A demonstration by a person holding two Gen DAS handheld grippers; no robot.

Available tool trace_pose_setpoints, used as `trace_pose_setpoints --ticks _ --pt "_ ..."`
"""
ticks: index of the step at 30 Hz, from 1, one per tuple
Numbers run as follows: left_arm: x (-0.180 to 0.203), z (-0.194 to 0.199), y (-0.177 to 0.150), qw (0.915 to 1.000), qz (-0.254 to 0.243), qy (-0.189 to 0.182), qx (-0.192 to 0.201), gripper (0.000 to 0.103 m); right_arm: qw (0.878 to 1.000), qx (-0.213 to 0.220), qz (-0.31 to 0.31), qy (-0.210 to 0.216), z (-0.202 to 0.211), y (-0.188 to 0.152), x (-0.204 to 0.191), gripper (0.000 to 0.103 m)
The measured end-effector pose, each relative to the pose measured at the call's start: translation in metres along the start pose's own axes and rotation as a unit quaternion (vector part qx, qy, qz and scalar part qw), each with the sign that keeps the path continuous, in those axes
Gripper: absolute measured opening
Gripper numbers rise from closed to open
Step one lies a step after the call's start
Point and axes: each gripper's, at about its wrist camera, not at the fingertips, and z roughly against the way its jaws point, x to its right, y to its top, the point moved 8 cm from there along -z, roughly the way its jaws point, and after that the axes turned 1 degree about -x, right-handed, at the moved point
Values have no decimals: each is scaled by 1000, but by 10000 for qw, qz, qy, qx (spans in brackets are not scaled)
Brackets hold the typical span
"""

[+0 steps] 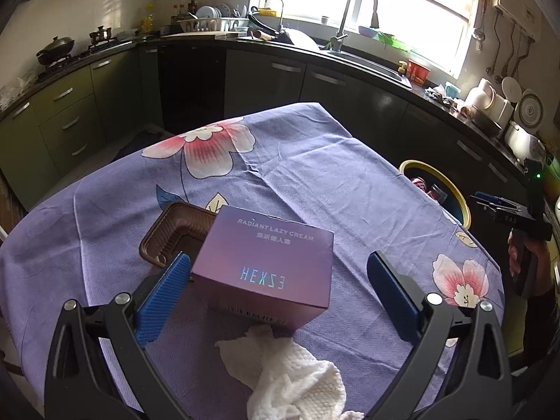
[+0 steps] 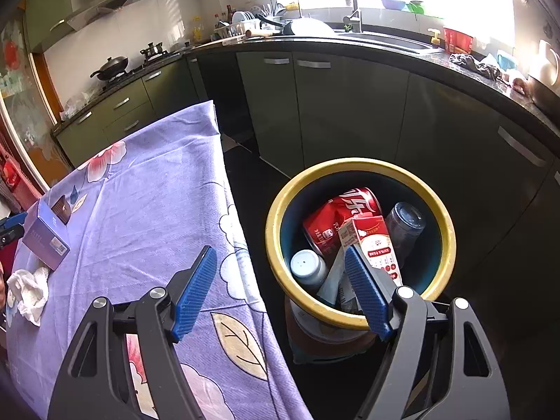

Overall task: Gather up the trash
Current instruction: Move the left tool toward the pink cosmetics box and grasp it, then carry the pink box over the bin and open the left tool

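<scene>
**Cream box next in line**

The purple cream box (image 1: 266, 266) sits on the table (image 1: 315, 182) between the left claw (image 1: 276, 287)'s spread pads – framed, not gripped. A crumpled tissue (image 1: 290, 374) lies just in front. The right claw (image 2: 280, 287) hangs released, empty, by the half-full bin (image 2: 360, 241) – beyond, kitchen cabinets.

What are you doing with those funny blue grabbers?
A person is tidying trash off the table. The left gripper is open around a purple cream box, not squeezing it yet. A crumpled tissue and a brown tray still lie on the flowered tablecloth. The right gripper hangs open and empty by the yellow-rimmed bin, which already holds a red can and a carton.
</scene>
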Motion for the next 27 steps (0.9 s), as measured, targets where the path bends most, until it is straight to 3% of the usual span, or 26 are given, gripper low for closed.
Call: trace_pose_setpoints --ticks 12,15,17,27 --pt "5 -19 -5 9992 -327 97 -229 95 9998 -155 103 87 -12 -1 -17 75" --pt "3 -20 -5 9992 -298 107 -250 76 9998 -133 94 84 -9 -1 -17 75" --pt "2 -19 -5 9993 -225 80 -272 75 9999 -118 79 95 -6 0 -16 75" --pt "23 23 12 9994 -289 79 151 74 9998 20 70 191 12 -1 -14 75"
